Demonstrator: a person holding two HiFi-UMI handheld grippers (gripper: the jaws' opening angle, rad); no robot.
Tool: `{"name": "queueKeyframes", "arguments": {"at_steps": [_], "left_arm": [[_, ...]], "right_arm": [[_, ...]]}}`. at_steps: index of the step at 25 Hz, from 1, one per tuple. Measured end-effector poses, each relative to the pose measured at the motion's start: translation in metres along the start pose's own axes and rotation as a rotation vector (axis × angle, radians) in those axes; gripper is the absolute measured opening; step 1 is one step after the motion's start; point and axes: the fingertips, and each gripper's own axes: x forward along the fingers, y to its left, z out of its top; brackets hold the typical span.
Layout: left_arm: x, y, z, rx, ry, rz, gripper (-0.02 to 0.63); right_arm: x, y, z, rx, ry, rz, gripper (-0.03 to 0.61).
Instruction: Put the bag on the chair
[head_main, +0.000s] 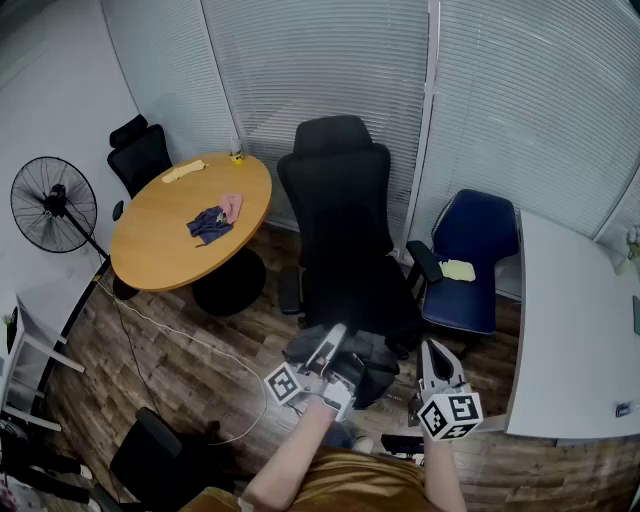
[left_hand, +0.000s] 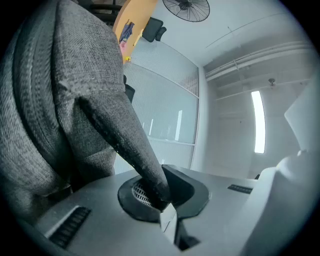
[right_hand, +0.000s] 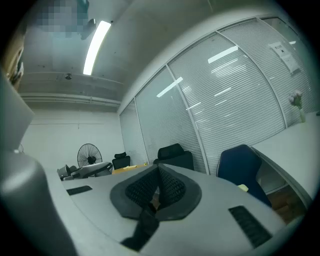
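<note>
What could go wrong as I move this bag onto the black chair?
1. The left gripper pinches only a narrow strap of the grey bag, so the hanging load might slip out.
2. The right gripper looks shut on nothing, lending no support.
3. The black chair may swivel when the bag lands.
</note>
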Motion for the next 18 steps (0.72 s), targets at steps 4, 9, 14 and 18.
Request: {"name": "queueKeyframes", "arguments": {"at_steps": [4, 9, 14, 18], "left_arm": [[-0.005, 0.003, -0.002, 0.0, 0.001, 0.011, 0.025], [-0.005, -0.002, -0.005, 0.014, 0.004, -0.002, 0.025], [-0.001, -0.002, 0.007, 0.012, -0.013, -0.007, 0.025], [0.012, 0.003, 0.016, 0.021, -0.019, -0.023, 0.025]], "right_arm": [[-0.002, -0.006, -0.01, 0.001, 0.018, -0.015, 0.011], [-0.001, -0.004, -0.009, -0.02, 0.017, -0.007, 0.011], [0.005, -0.006, -0.012, 0.012, 0.01, -0.02, 0.011], [0.015, -0.012, -0.012, 0.001, 0.018, -0.011, 0.011]]}}
